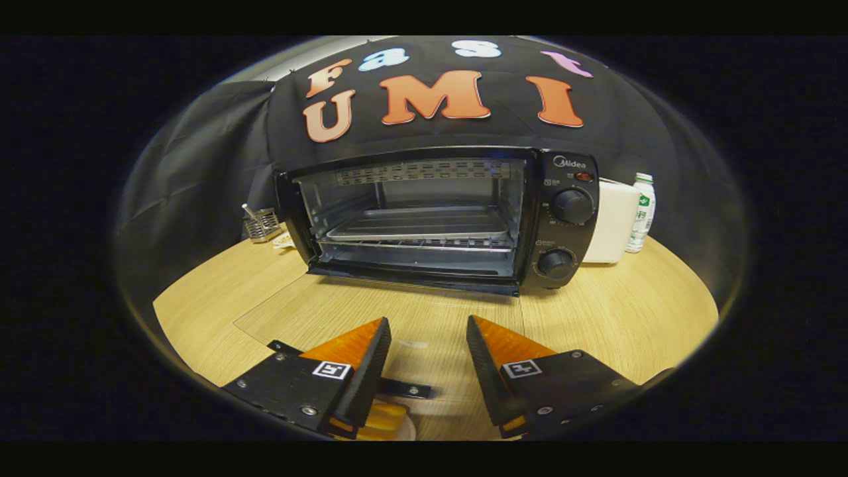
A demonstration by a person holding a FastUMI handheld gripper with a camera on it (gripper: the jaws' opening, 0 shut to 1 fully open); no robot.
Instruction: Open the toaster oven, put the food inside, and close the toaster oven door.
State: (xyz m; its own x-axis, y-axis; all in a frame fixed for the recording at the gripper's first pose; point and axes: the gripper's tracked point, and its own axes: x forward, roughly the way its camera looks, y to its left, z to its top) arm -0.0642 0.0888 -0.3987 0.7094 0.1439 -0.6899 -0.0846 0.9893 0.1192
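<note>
A black toaster oven (563, 172) stands on the wooden table (629, 311), beyond my fingers. Its glass door (318, 311) is folded down flat toward me, and the door's handle (405, 389) lies below and between my fingers. Inside the open cavity a metal tray (417, 225) rests on the rack. My gripper (427, 319) is open above the lowered door, with nothing between its fingers. Below my left finger, a piece of yellow-orange food (386, 421) sits on a white plate (407, 430), mostly hidden.
Two knobs (572, 205) sit on the oven's right panel. A white appliance (613, 222) and a bottle (641, 212) stand to the oven's right. A wire holder (262, 224) stands to its left, near the back of the table.
</note>
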